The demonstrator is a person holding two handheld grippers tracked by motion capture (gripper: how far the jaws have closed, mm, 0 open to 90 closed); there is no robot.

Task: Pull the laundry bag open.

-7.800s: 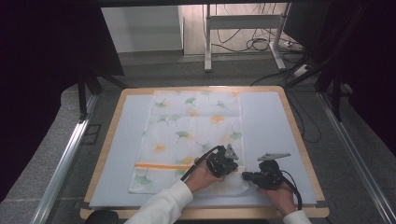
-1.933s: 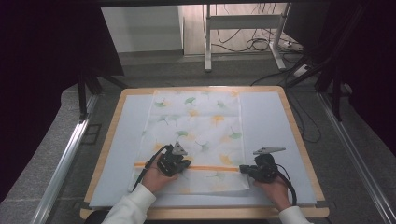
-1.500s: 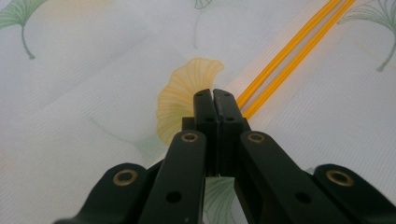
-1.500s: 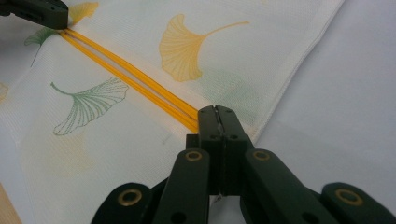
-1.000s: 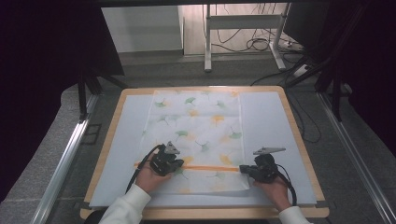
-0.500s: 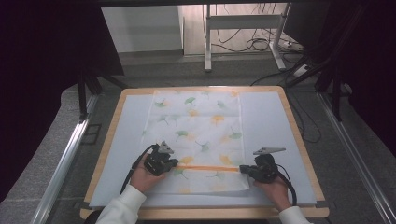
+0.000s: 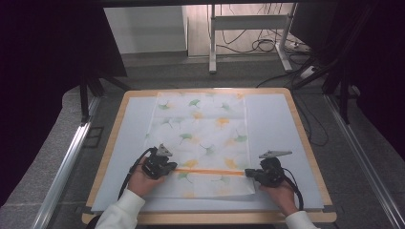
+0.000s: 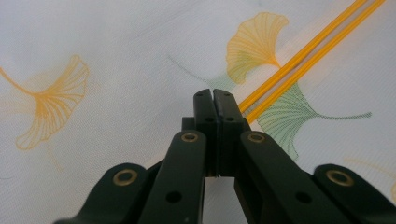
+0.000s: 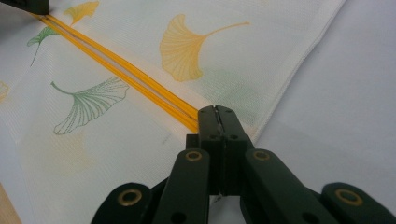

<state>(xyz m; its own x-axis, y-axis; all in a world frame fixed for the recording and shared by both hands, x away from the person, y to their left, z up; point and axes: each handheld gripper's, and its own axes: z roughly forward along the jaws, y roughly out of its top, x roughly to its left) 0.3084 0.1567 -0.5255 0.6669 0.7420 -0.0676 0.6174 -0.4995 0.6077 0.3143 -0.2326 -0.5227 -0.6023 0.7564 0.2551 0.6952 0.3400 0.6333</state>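
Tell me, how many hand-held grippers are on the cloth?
2. The left hand-held gripper is near the cloth's left edge on the orange stripe; the right hand-held gripper is at the stripe's right end.

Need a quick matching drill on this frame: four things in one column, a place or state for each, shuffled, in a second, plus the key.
Things:
1. left claw
2. right claw
3. orange stripe
4. cloth

Places or states:
A. lies flat on the table, printed with leaves
B. shut, at the stripe's right end by the cloth's right edge
C. runs across the cloth between the two claws
D. shut, at the stripe's left end

Pairs: 1-D, 2-B, 3-C, 4-A
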